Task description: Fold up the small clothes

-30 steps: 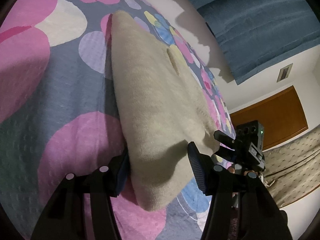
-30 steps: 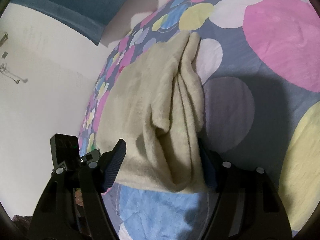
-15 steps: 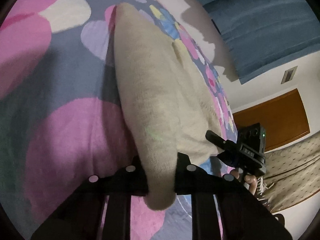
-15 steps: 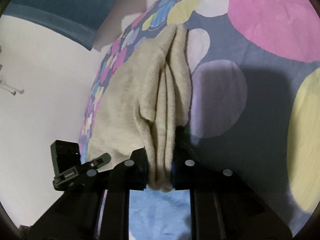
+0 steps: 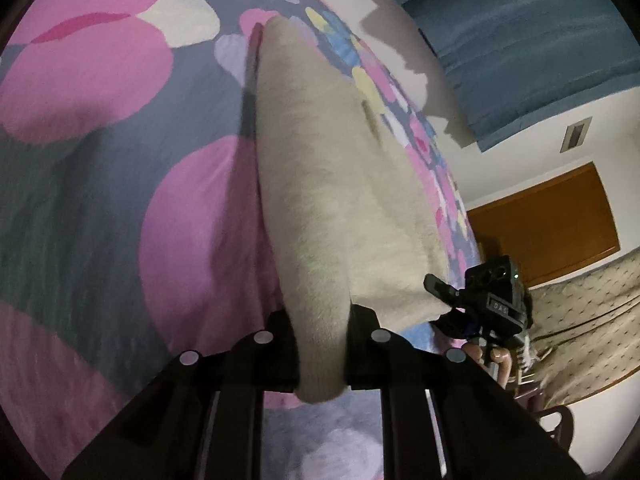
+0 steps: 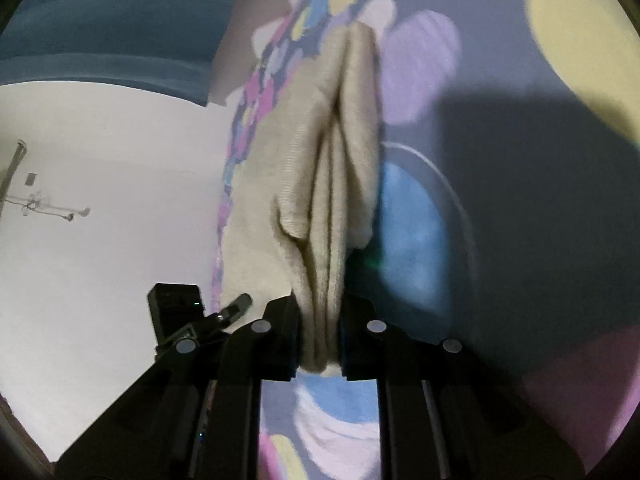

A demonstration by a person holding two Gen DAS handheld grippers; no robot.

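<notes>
You have the cream cloth pinched at two near corners, so the grabbing part looks done. Your left gripper is clamped tight on one corner, and the soft cloth bulges out below the pads. Your right gripper is clamped on the other corner, where several layers are bunched together, so the cloth seems to be folded at least once already. The cloth lies stretched away from you on the spotty bed cover, with its far end resting flat. What is left, I think, is to lift these two corners and carry them over to the far end, then lay them down and let go. You have lots of room for that: the bed cover is bare on both sides of the cloth and past its far end. Watch the side by the white wall, because the bed edge runs close beside the cloth there. From the left view your right gripper sits just beside the cloth's near edge, close to the bed edge too, so keep your hands apart as you lift.
</notes>
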